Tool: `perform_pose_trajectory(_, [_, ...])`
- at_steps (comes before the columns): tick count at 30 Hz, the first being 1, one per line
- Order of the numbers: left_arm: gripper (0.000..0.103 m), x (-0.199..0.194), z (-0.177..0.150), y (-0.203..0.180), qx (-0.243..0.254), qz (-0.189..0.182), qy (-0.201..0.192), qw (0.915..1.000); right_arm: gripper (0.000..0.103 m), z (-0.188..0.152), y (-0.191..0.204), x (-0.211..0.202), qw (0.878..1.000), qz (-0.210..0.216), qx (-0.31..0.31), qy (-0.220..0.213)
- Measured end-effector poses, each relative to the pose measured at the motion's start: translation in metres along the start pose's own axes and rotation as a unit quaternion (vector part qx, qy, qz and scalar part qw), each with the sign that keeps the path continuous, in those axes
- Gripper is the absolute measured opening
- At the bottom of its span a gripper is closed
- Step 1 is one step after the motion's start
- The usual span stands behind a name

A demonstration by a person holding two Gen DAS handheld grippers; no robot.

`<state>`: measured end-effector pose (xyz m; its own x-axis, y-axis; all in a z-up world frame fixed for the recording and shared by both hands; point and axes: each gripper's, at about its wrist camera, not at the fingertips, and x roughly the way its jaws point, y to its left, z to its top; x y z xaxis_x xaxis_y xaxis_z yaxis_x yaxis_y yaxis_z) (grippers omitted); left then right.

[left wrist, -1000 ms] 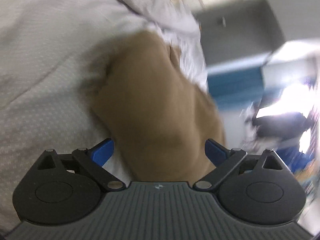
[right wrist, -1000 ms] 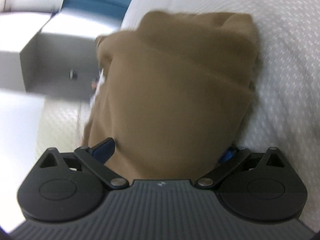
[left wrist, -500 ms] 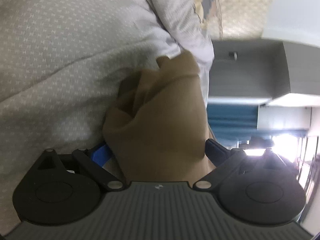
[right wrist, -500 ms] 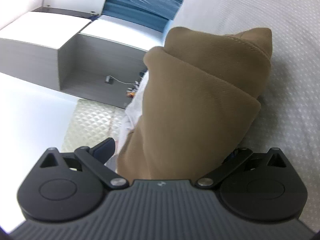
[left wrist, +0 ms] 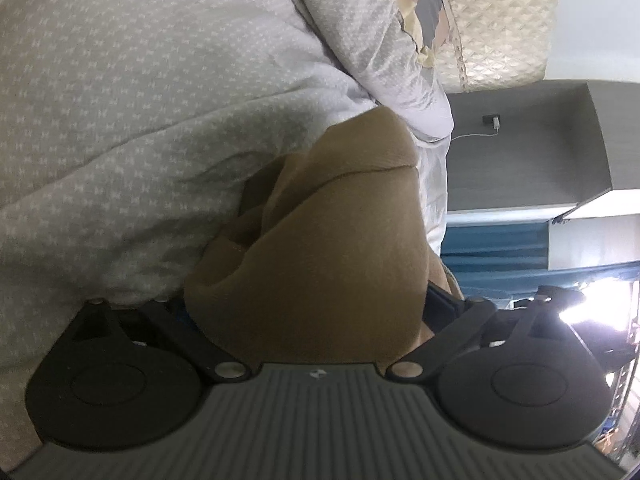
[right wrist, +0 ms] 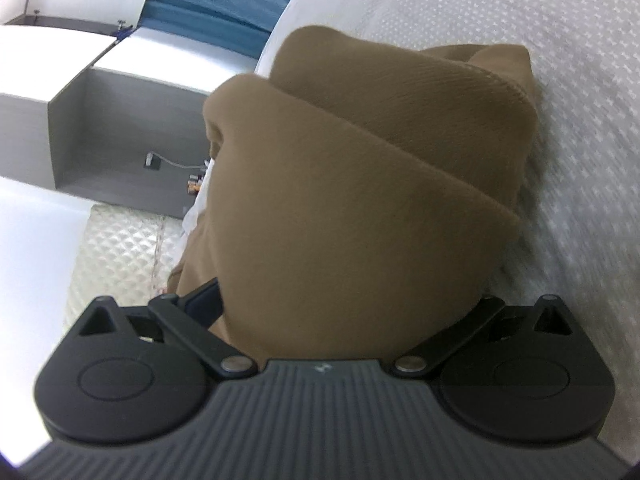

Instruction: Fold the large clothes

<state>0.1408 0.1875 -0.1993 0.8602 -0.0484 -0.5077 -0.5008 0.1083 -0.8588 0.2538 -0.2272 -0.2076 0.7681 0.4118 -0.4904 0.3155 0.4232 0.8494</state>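
A thick folded bundle of brown garment [left wrist: 340,240] fills the gap between the jaws of my left gripper [left wrist: 310,304], which is clamped on it with the jaws set wide; only the right blue fingertip [left wrist: 438,304] shows clearly. The bundle rests against the pale dotted bedcover [left wrist: 140,100]. In the right wrist view the same brown garment [right wrist: 360,180] bulges out of my right gripper [right wrist: 348,300], held there too, in rolled layers lying on the bedcover [right wrist: 560,40]. The cloth hides most of the fingers in both views.
A pillow [left wrist: 380,40] and a quilted cream headboard [left wrist: 500,20] lie beyond the garment. A grey bedside cabinet [left wrist: 520,152] with a plugged-in charger stands by the bed, also seen in the right wrist view as the cabinet [right wrist: 100,140]. Blue curtains [left wrist: 492,248] hang behind.
Both grippers swung with the brown bundle and have settled; the views are now sharp. The bundle sits lower against the bedcover. The grip on the cloth is unchanged.
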Motion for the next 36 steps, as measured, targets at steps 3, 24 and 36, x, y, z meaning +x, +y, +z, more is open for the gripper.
perform_pose_trajectory(3, [0.089, -0.001, 0.001, -0.005, 0.020, 0.010, 0.000, 0.9997, 0.103, 0.002, 0.002, 0.007, 1.000, -0.002, -0.002, -0.014])
perform_pose_trajectory(24, [0.068, -0.017, 0.010, -0.029, 0.085, -0.020, 0.004, 0.9961, 0.067, 0.014, 0.057, -0.059, 0.976, 0.097, -0.182, -0.069])
perform_pose_trajectory(36, [0.065, -0.067, -0.005, -0.058, 0.134, -0.056, 0.045, 0.9884, 0.066, 0.014, 0.068, -0.149, 0.968, 0.145, -0.181, -0.092])
